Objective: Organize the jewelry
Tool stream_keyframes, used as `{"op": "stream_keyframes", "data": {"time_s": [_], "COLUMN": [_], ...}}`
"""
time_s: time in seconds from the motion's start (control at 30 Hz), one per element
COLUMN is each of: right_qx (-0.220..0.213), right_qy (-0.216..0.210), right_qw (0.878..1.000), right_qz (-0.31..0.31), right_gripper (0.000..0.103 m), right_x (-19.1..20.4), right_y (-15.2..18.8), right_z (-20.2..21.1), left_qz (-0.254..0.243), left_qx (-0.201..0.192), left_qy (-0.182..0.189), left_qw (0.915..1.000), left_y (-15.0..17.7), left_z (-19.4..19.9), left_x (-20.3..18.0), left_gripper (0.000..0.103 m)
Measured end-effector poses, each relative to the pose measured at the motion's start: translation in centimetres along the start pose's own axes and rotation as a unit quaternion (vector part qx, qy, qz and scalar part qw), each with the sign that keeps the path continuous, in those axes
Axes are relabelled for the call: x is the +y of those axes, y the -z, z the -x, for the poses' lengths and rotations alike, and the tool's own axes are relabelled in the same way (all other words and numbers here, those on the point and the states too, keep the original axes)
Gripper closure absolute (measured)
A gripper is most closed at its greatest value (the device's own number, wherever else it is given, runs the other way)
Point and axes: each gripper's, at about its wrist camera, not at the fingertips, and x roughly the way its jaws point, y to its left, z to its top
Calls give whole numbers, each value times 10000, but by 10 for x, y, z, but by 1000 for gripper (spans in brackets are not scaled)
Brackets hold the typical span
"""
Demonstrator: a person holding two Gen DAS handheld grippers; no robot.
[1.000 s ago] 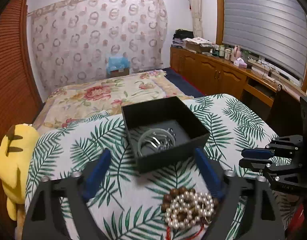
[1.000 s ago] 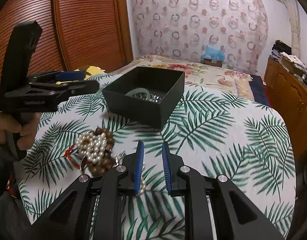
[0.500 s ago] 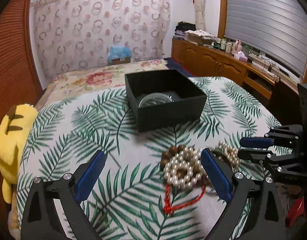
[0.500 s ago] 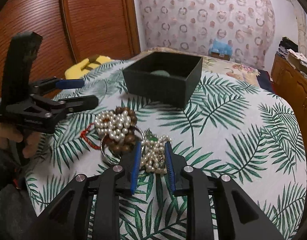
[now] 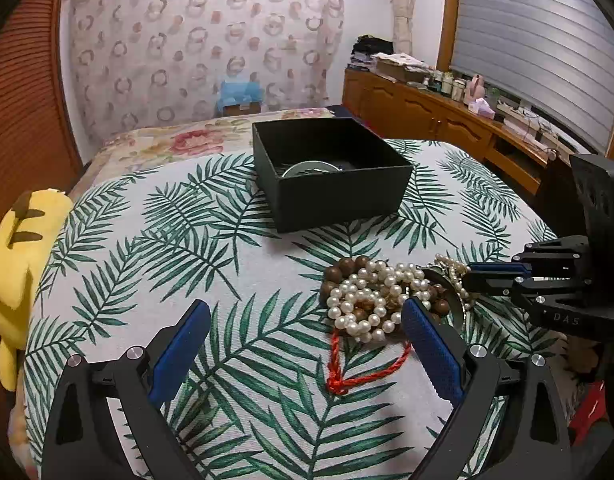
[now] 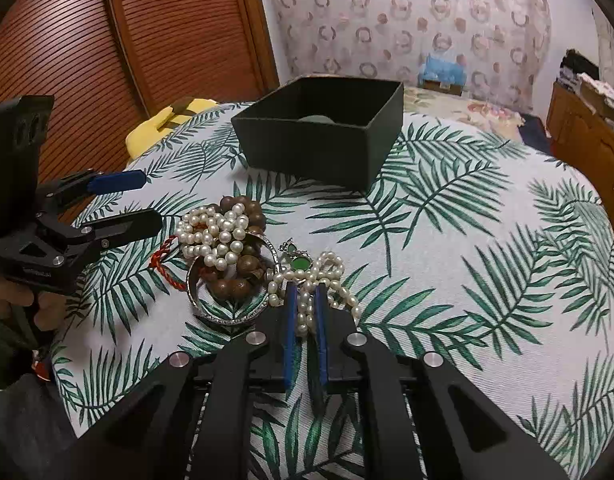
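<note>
Two claws down: my right gripper [image 6: 306,308] pinches, it seems, the small pearl strand [image 6: 307,280] beside the black box [image 6: 319,136], left gripper [image 5: 307,344] spread empty; tangled beads may drag along.

A tangled heap of pearl strands [image 6: 215,236], brown wooden beads [image 6: 237,280] and a silver bangle [image 6: 231,312] lies on the worktop. Behind it stands an open black box [image 5: 331,176].

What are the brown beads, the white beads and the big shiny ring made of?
Brown beads: probably wood, dull brown with a soft sheen. White beads: pearls or pearl-look beads, creamy and glossy; which one cannot be told. Big shiny ring: looks like silvery metal, bright reflections on its rim.
</note>
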Motion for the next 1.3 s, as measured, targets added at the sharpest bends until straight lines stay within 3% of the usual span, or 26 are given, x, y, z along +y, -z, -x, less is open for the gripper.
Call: {"op": "stream_keyframes", "data": {"time_s": [0.23, 0.27, 0.57, 0.83, 0.97, 1.3], "right_qx": [-200, -227, -380, -450, -467, -688], "right_qy": [163, 183, 276, 210, 203, 236], "right_qw": [9997, 9996, 9988, 9986, 9986, 9972], "right_qz": [48, 52, 144, 159, 160, 153], "right_gripper": [94, 98, 98, 98, 98, 98], "right_x": [-2, -2, 0, 4, 3, 3], "right_y": [1, 1, 0, -1, -1, -14], "right_z": [16, 19, 31, 35, 37, 53], "left_qz": [45, 18, 48, 304, 276, 29], "left_qx": [-76, -49, 279, 548, 521, -142], "left_qy": [212, 268, 467, 721, 852, 715], "left_qw": [9997, 9996, 9985, 9954, 9946, 9973], "left_y": [1, 1, 0, 4, 3, -13], "left_z": [4, 3, -13, -28, -26, 16], "left_x": [-3, -4, -7, -1, -5, -17], "left_gripper": [12, 21, 73, 74, 93, 95]}}
